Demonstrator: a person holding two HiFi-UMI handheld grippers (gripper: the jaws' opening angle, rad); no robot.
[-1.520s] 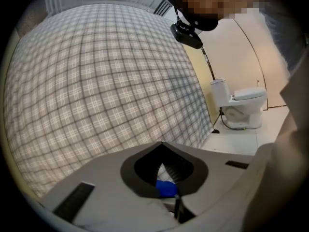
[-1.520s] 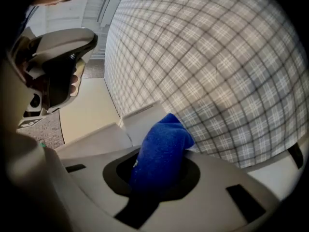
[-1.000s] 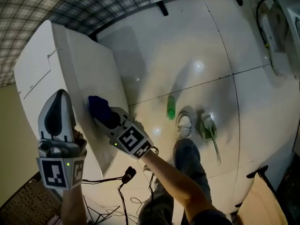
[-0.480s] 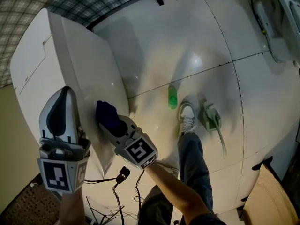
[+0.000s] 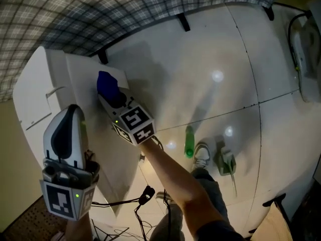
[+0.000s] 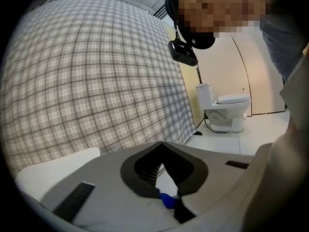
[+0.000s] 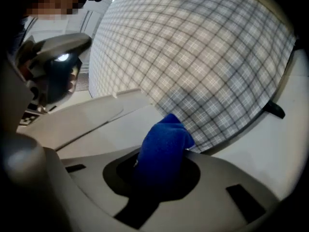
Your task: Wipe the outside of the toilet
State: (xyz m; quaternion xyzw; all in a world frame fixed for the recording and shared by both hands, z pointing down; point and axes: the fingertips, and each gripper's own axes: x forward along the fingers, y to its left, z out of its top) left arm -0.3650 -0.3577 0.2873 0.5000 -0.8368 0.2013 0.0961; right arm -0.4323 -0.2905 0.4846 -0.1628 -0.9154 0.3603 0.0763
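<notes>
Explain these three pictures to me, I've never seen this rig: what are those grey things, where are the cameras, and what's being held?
No robot here: a person holds a two-jaw gripper in each hand. The head view looks down from the person's head; each gripper view looks along that gripper's own jaws. The right gripper has its jaws shut on a blue cloth, held against the side of the white toilet. The left gripper hangs nearby, jaws together. On the tiled floor lie a green bottle and cables.
</notes>
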